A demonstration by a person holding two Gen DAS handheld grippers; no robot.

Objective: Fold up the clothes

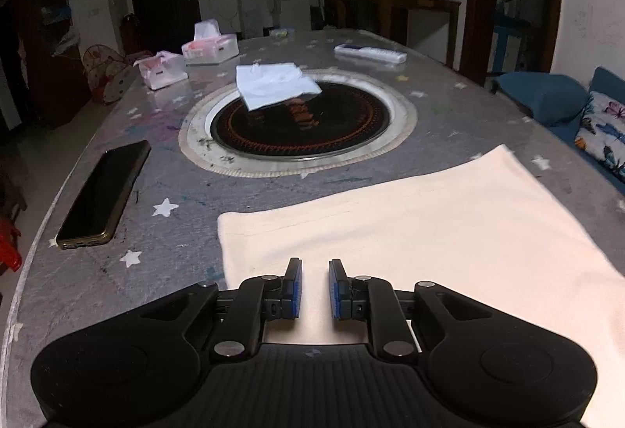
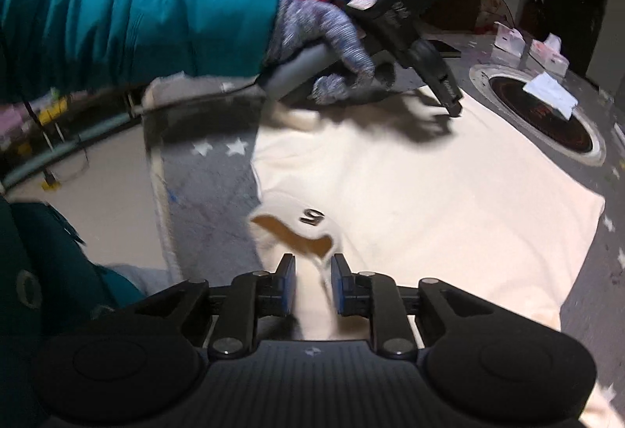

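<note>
Left wrist view first. Left gripper (image 1: 314,285) low over the near edge of the cream garment (image 1: 410,232), fingers spread, a bare strip of cloth showing between the blue pads (image 1: 297,287), nothing pinched. Garment lying flat on the grey star-print table (image 1: 164,174), on the near side of the round black hotplate (image 1: 299,123) set into the tabletop. Dark phone (image 1: 103,195) flat on the table left of the garment, well apart from it. White folded cloth (image 1: 275,84) draped over the far rim of the hotplate. Beyond that, two tissue boxes (image 1: 187,58) to the left and a white remote (image 1: 371,53) to the right.

Right wrist view now. Right gripper (image 2: 312,285) parted over the collar end of the garment (image 2: 410,201), a raised fold of cloth between the fingers; whether the pads touch it, cannot tell. Dark "5" label (image 2: 312,216) and brown neck lining just ahead of the tips. Across the garment, a gloved hand (image 2: 320,37) in a teal sleeve gripping the left gripper (image 2: 453,107), tips down at the far cloth edge. Hotplate (image 2: 543,111) beyond the garment.
</note>
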